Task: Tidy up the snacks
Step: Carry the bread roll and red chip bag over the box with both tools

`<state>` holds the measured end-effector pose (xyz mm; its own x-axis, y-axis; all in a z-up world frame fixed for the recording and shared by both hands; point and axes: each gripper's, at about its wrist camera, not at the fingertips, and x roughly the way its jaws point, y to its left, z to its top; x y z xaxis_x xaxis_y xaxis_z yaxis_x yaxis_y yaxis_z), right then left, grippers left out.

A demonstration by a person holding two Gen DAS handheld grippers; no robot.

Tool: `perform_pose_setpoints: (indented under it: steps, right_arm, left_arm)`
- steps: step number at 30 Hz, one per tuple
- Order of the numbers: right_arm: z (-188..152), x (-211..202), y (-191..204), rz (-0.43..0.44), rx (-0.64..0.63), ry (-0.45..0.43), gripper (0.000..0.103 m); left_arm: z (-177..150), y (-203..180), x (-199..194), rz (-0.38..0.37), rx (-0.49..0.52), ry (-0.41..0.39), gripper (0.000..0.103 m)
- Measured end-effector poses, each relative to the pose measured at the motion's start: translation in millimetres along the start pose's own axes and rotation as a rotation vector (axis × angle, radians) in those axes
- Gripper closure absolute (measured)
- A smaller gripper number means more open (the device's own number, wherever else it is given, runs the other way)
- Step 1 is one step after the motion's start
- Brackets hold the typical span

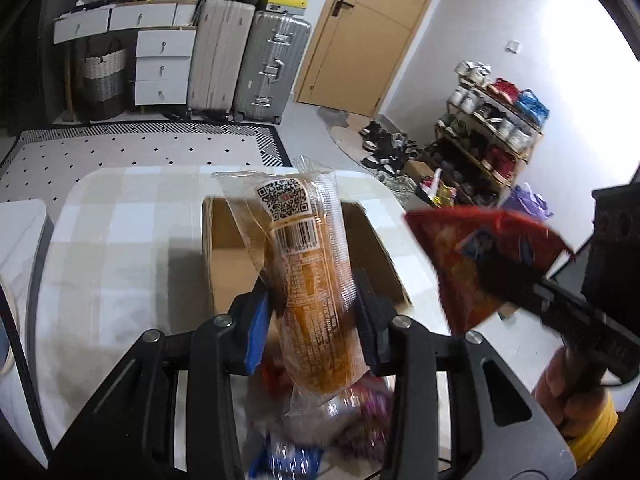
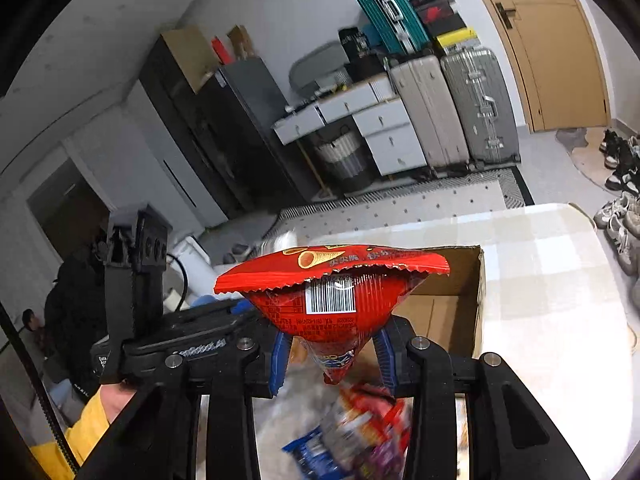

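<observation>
My left gripper (image 1: pixel 316 308) was clenched on a clear-wrapped orange snack roll (image 1: pixel 310 280), its blue-padded fingers (image 1: pixel 256 328) pressing both sides of the wrapper; the roll stood nearly upright, QR code and barcode toward the camera, raised above the table (image 1: pixel 120 240). My right gripper (image 2: pixel 332 348) gripped a red bag of cone crisps (image 2: pixel 332 284) by its narrow lower part, the zigzag-edged top fanned out above the fingers and the barcode facing me. In the left wrist view that same red bag (image 1: pixel 480 264) hung to the right of the roll, apart from it, with my right hand (image 1: pixel 568 392) on the handle below

Just beyond both grippers sat an open cardboard box (image 1: pixel 380 248) on the pale checked tablecloth, seen also in the right wrist view (image 2: pixel 460 304). Beneath the grippers lay a blurred heap of other snack packets (image 2: pixel 352 432), blue, red and purple among them. Against the far wall stood two suitcases (image 1: pixel 248 60) beside white drawers (image 1: pixel 160 68) and a wooden door (image 1: pixel 368 32)
</observation>
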<state>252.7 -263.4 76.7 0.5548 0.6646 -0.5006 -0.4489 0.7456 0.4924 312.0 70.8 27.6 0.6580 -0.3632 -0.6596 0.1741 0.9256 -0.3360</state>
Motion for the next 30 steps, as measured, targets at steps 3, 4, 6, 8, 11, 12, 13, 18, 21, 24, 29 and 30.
perform_pose_setpoints:
  steps: [3, 4, 6, 8, 11, 12, 13, 18, 21, 24, 29, 30]
  right_arm:
    - [9.5, 32.9, -15.6, -0.025, 0.007, 0.051, 0.066]
    - [11.5, 42.5, -20.7, -0.04, 0.008, 0.067, 0.066]
    - [13.3, 60.9, -31.8, -0.057, 0.017, 0.096, 0.066]
    - [14.1, 77.6, -43.9, -0.07, 0.038, 0.125, 0.066]
    - [11.0, 99.2, -57.6, -0.087, 0.061, 0.165, 0.066]
    - [9.5, 104.8, -59.9, -0.09, 0.06, 0.176, 0.066]
    - [8.2, 109.3, -62.4, -0.093, 0.057, 0.185, 0.066]
    - [-1.8, 121.5, -71.9, -0.117, 0.054, 0.22, 0.066]
    - [-5.6, 127.5, -76.6, -0.129, 0.068, 0.244, 0.066]
    - [-7.5, 133.2, -82.0, -0.138, 0.084, 0.272, 0.066]
    - [-13.8, 137.5, -85.6, -0.159, 0.095, 0.3, 0.066]
    - [-14.6, 138.0, -85.9, -0.163, 0.092, 0.302, 0.066]
  left_arm:
    - [29.5, 7.4, 37.8, 0.012, -0.006, 0.033, 0.068]
    - [37.7, 10.0, 50.2, 0.012, -0.011, 0.051, 0.068]
    - [50.1, 12.6, 72.0, 0.029, -0.012, 0.071, 0.068]
    - [56.4, 14.1, 93.8, 0.048, -0.008, 0.092, 0.068]
    - [60.7, 20.0, 121.2, 0.058, -0.016, 0.13, 0.068]
    - [61.2, 22.4, 129.5, 0.062, -0.018, 0.143, 0.068]
    - [62.5, 25.1, 139.9, 0.062, -0.021, 0.157, 0.068]
    - [50.6, 30.2, 168.4, 0.081, -0.013, 0.196, 0.068]
    - [43.5, 29.9, 181.1, 0.099, -0.007, 0.217, 0.068]
    - [39.1, 29.3, 190.6, 0.11, -0.004, 0.234, 0.068]
    - [31.0, 28.2, 197.2, 0.128, 0.016, 0.241, 0.068]
    - [28.2, 26.3, 195.0, 0.124, 0.016, 0.237, 0.068]
